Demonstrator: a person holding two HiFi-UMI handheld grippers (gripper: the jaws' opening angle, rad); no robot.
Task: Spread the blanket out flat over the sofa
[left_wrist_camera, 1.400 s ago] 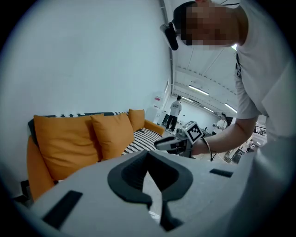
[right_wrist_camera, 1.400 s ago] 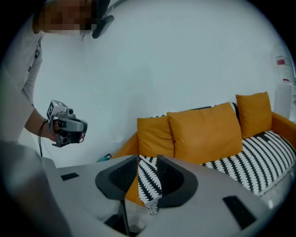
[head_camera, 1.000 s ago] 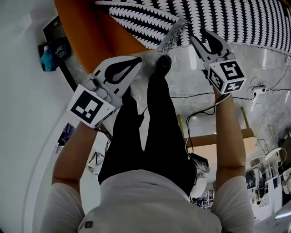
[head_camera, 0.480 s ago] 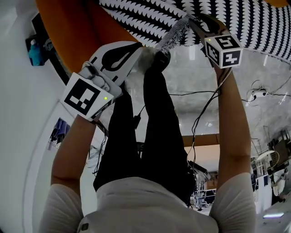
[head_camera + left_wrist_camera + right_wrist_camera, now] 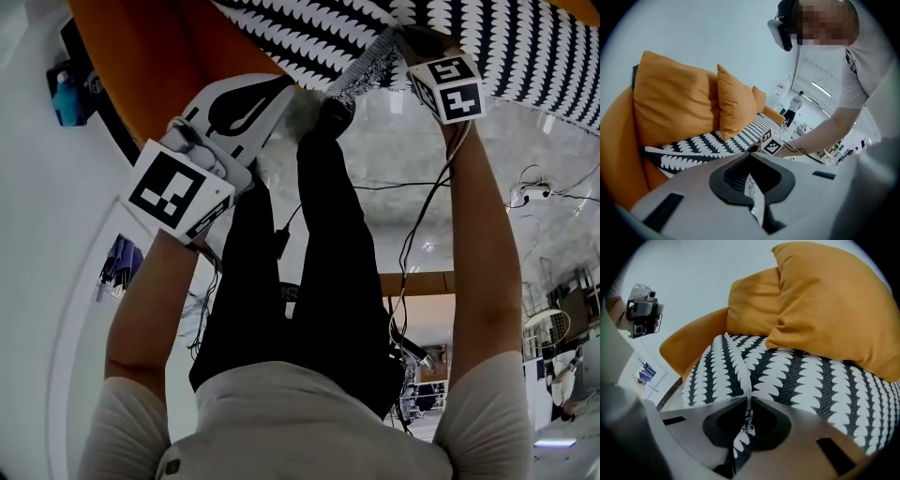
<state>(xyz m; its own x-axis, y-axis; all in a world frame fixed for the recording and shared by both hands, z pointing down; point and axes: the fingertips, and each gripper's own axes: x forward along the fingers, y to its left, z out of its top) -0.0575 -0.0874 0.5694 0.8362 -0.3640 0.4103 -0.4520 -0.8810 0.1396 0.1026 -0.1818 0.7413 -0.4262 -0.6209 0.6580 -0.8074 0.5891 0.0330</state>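
Orange sofa [image 5: 693, 348] ahead of both jaws, left gripper [image 5: 751, 161] clamped on blanket [image 5: 797, 373] edge, right gripper [image 5: 749, 404] jaws closing on blanket fold

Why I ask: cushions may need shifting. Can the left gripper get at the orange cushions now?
Probably not: the left gripper is shut on the blanket, though nothing blocks the orange cushions.

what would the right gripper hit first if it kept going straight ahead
The right gripper, jaws closing on the blanket edge, would meet more blanket lying just ahead first, then probably the orange cushion; depth is unclear.
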